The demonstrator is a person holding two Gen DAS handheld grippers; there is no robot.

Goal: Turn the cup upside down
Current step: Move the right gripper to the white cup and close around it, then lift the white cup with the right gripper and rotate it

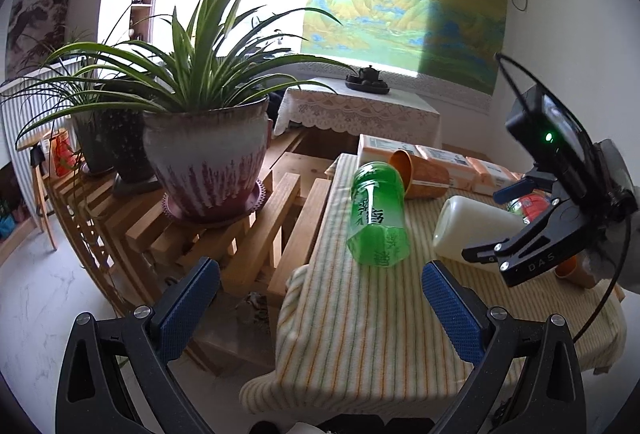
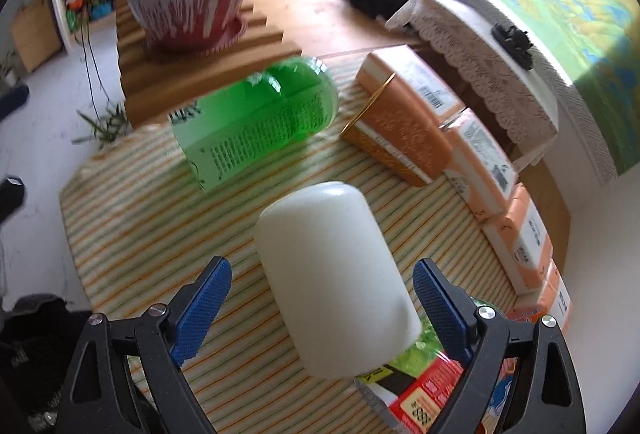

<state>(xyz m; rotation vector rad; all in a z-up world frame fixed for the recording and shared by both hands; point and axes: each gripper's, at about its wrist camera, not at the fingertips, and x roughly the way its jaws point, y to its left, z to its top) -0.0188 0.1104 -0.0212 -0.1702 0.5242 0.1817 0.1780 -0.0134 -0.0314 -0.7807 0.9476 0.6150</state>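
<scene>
Seen from the left wrist only: right gripper (image 1: 520,222) itself, black, entering from the right edge with a green light lit on its housing, and reaching over the far end of the white cup (image 1: 472,230). Fingertips there partly lost behind the cup, so spread not readable in that view. Also only there: small orange cup (image 1: 576,272) tucked under the right gripper, and left gripper (image 1: 320,318) hovering wide open over the near edge of the striped cloth (image 1: 360,314), holding nothing, well short of every cup.

Seen from the right wrist only: right gripper (image 2: 322,308) with blue pads (image 2: 202,314) spread wide, one on each side of the white cup (image 2: 336,274), visible gaps on both sides, no contact. Colourful packets (image 2: 420,390) beneath the cup's near end, close under the right finger.

White cup: lying on its side on the cloth, opaque, milky, smooth, plain cylinder with a rounded closed end pointing away from the right gripper. Mouth toward that gripper, not visible.

Beyond the cup, ahead of both grippers: green translucent cup (image 2: 256,125) lying on its side, printed with dark text; orange paper cup (image 2: 400,129) also tipped over, gold rim, resting against a row of orange boxes (image 2: 484,161). Left of the left gripper: potted plant (image 1: 208,161) on a wooden slatted stand.
</scene>
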